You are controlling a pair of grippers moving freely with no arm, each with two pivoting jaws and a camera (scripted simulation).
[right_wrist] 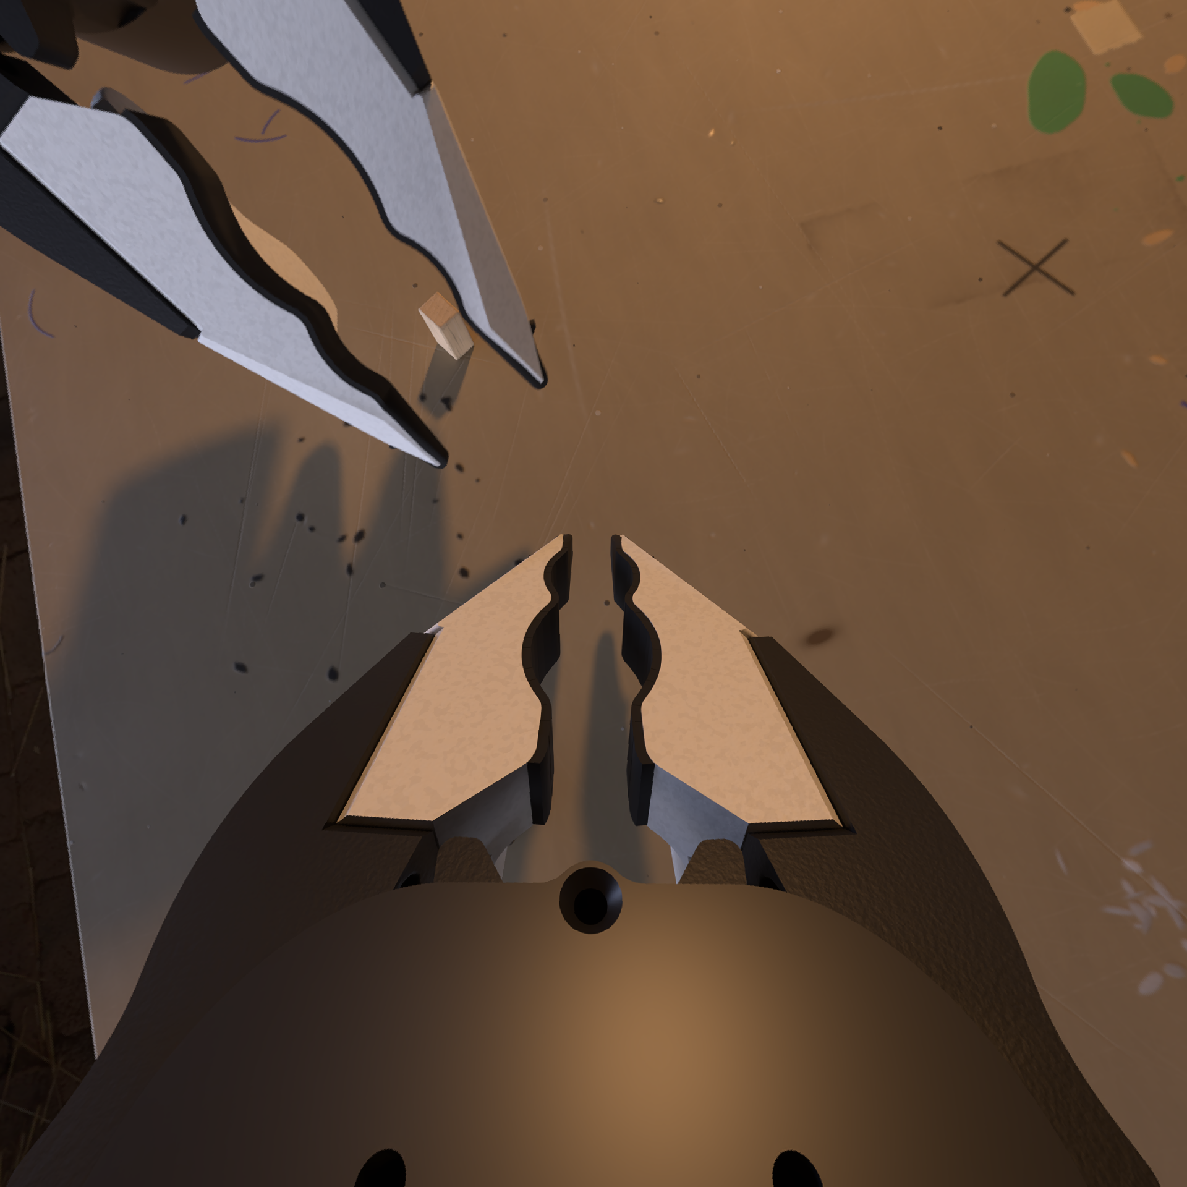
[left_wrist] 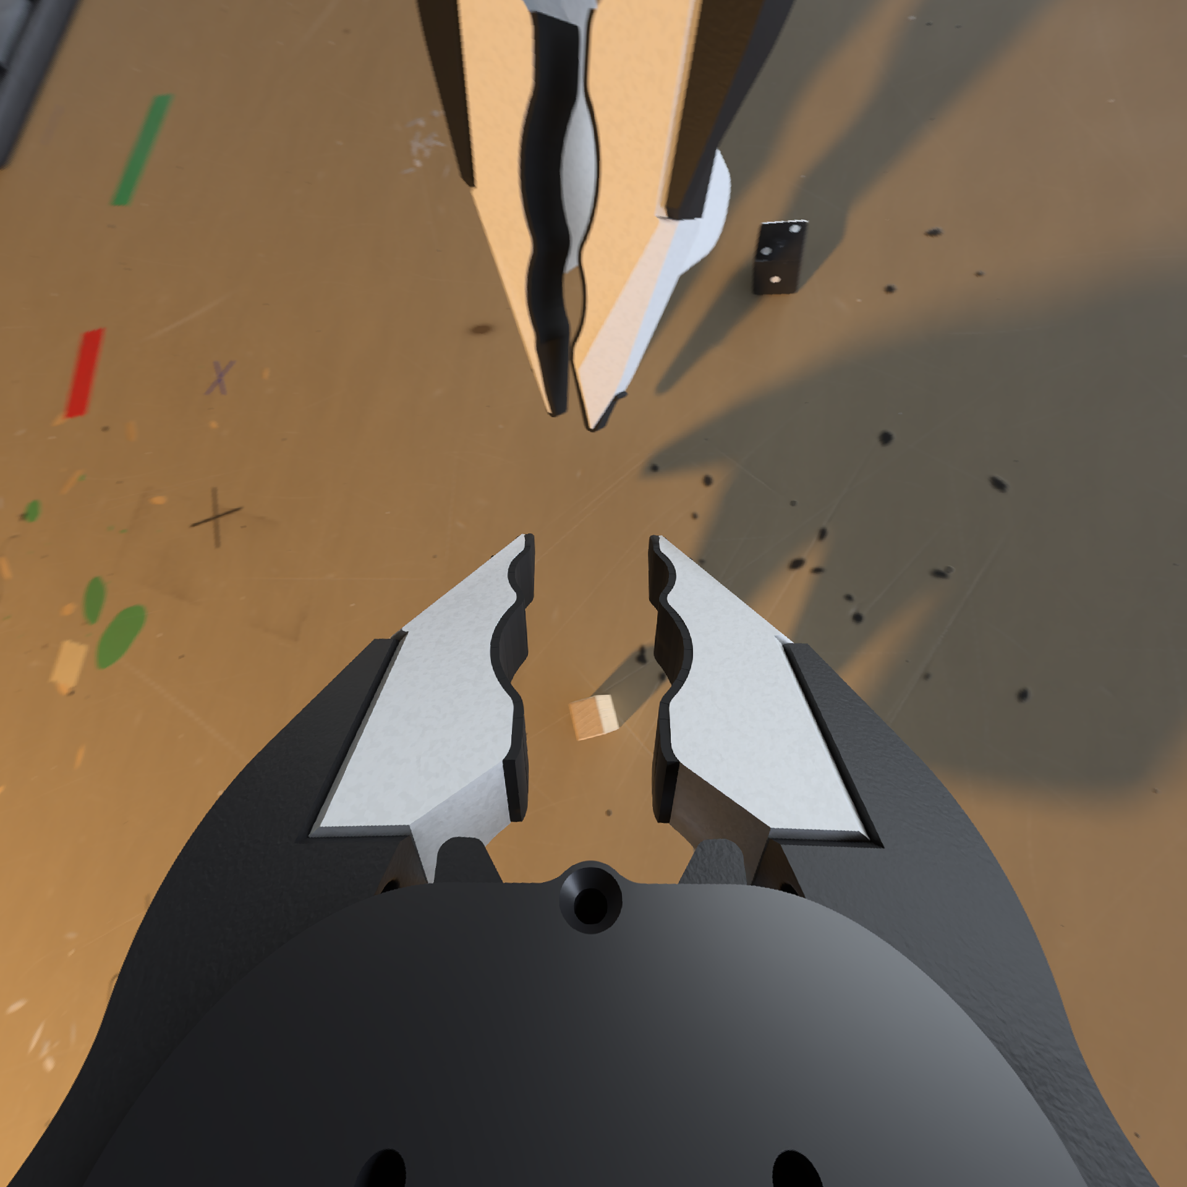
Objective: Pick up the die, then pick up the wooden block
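Note:
The small wooden block (left_wrist: 594, 717) lies on the brown table and shows through the gap between my left gripper's white fingers. My left gripper (left_wrist: 591, 539) is open and empty, hovering over the block. The right wrist view shows the block (right_wrist: 446, 324) between the left gripper's (right_wrist: 491, 421) fingers, closer to one of them. The black die (left_wrist: 779, 257) with pale dots sits on the table farther off to the right, and no gripper touches it. My right gripper (right_wrist: 591, 539), with tan fingers, holds nothing and its jaws are nearly closed. It hangs ahead of the left gripper in the left wrist view (left_wrist: 575, 421).
A green tape strip (left_wrist: 141, 151), a red tape strip (left_wrist: 83, 372), pen crosses (right_wrist: 1037, 266) and green blobs (right_wrist: 1056, 93) mark the table. Dark specks are scattered near the block. The table's edge (right_wrist: 38, 642) runs down the left of the right wrist view.

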